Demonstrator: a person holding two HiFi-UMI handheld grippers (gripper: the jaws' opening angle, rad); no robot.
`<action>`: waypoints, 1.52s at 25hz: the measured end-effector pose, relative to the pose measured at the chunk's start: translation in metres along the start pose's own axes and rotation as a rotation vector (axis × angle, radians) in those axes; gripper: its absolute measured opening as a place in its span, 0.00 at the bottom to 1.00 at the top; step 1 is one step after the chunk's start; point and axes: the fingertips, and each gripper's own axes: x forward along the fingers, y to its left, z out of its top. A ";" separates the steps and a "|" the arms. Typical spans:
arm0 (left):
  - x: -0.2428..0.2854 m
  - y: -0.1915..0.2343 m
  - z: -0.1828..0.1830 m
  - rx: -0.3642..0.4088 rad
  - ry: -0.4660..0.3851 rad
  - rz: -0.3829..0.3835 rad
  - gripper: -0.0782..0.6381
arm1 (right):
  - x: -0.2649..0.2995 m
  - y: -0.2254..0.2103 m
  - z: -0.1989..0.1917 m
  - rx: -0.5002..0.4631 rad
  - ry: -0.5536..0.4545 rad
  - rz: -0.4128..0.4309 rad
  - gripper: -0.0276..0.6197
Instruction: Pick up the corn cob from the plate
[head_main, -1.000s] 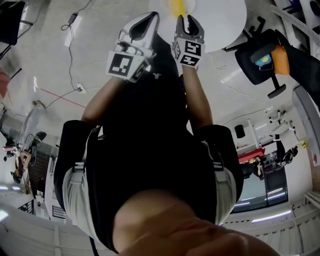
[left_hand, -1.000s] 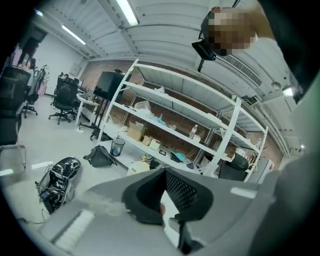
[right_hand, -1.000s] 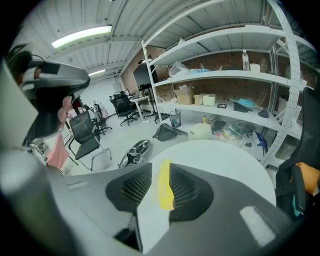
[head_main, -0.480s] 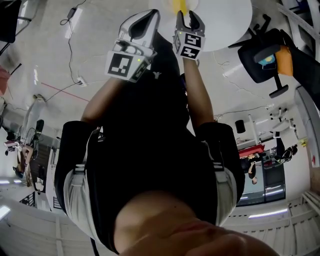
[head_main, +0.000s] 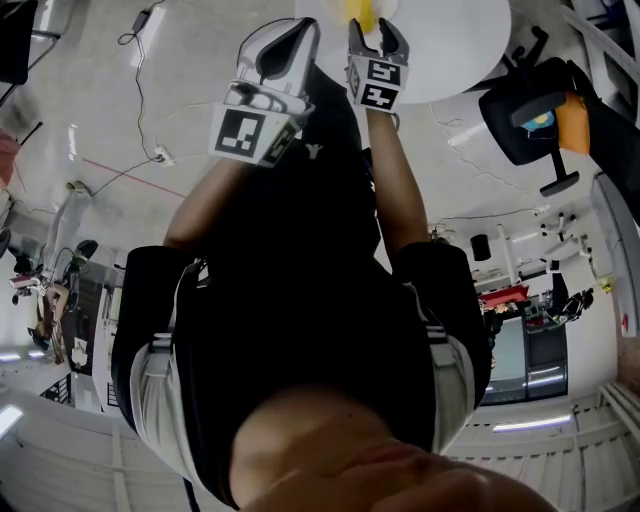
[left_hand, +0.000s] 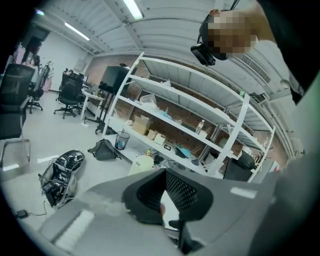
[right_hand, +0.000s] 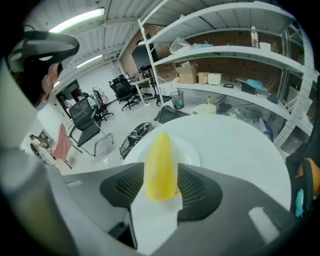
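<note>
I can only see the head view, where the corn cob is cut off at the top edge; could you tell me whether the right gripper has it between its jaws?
Observer: Yes. In the right gripper view the corn cob sits between the jaws of the right gripper, which are opening and not clamped on it.
Operator: Thank you. Is the cob lying on the plate?
Observer: It is, on the white plate, which rests on a round white table.
Operator: And the left gripper?
Observer: The left gripper has its jaws together with nothing between them, and it faces the shelves, not the table.
</note>
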 end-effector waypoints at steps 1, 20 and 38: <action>0.001 0.000 0.000 -0.001 -0.004 0.002 0.12 | 0.003 -0.001 -0.002 0.000 0.001 0.005 0.39; -0.004 0.014 -0.017 -0.011 0.015 0.040 0.12 | 0.036 0.001 -0.027 -0.045 0.070 0.022 0.45; -0.015 0.030 -0.015 -0.042 0.033 0.055 0.12 | 0.050 0.007 -0.030 -0.046 0.092 0.001 0.46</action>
